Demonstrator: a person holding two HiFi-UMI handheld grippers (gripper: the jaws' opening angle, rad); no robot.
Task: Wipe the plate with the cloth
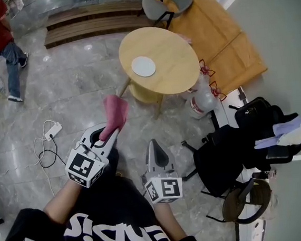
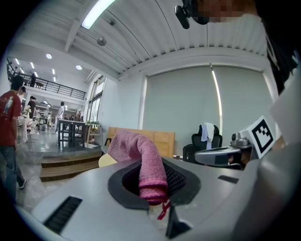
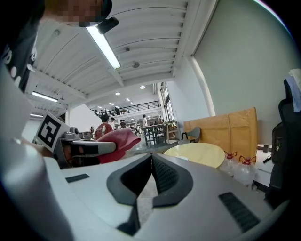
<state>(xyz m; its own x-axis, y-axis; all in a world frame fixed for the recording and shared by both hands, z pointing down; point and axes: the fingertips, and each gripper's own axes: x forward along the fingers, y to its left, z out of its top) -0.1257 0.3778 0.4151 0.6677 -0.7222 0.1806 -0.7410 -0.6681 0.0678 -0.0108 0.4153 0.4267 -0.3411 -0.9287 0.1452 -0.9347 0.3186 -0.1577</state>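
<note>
One round white plate (image 1: pixel 143 66), flat on one round pale-wood table (image 1: pixel 173 49), well apart from both grippers. One fuzzy pink cloth (image 1: pixel 116 112), pinched in left gripper (image 1: pixel 108 135). Empty right gripper (image 1: pixel 154 144), jaws pressed together. Two clear jugs (image 1: pixel 200 103), perhaps plastic, beside the table. Glossy grey marble floor (image 1: pixel 80 103), open hall.

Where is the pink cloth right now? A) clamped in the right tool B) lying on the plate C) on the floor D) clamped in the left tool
D: the pink cloth is pinched in the left tool; the right tool is shut on nothing, the plate bare.
</note>
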